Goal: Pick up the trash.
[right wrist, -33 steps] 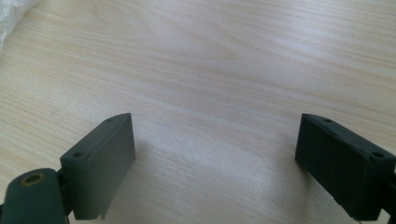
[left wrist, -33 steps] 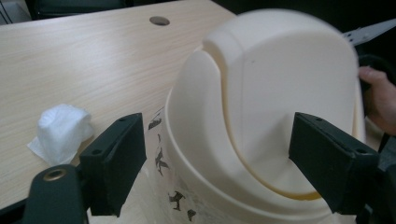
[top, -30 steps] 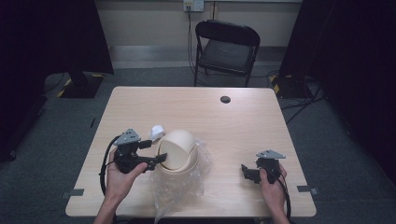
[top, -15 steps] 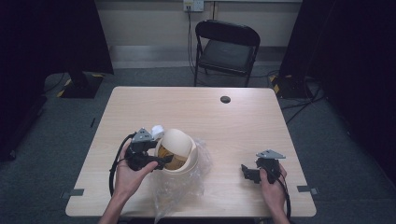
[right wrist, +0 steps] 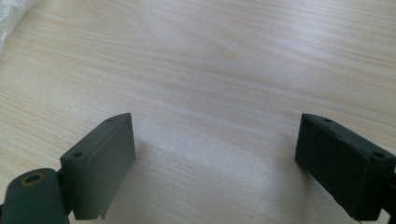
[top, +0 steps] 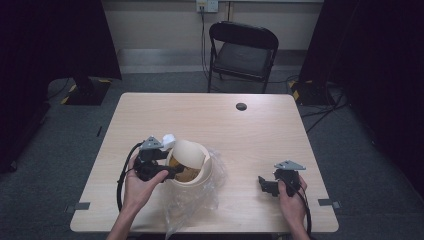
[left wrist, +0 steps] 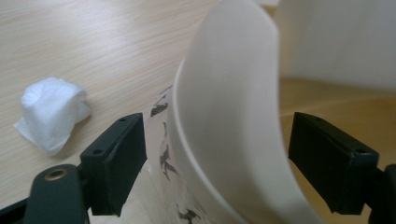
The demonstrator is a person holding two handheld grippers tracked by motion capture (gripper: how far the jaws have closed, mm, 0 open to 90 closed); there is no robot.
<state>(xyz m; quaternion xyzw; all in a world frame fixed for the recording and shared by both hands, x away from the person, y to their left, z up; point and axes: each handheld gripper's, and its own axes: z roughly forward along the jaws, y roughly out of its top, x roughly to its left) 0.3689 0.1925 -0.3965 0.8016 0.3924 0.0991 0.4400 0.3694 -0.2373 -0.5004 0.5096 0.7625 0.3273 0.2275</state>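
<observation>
Between the left gripper's (left wrist: 212, 163) spread jaws stands the cream bowl's (left wrist: 233, 121) wall; right gripper (right wrist: 215, 163) gapes over bare table (right wrist: 210, 60)

both grippers (top: 172, 172) (top: 261, 183) low, jaws apart

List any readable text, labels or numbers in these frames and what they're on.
None legible.
Dark printed marks on the plastic bag under the bowl: too blurred to read, could be a pattern rather than letters.
Wall outlet plate in the high view: too small to show any marking.
Bowl, tissue, table, chair and both claws' black jaws: no text visible.
</observation>
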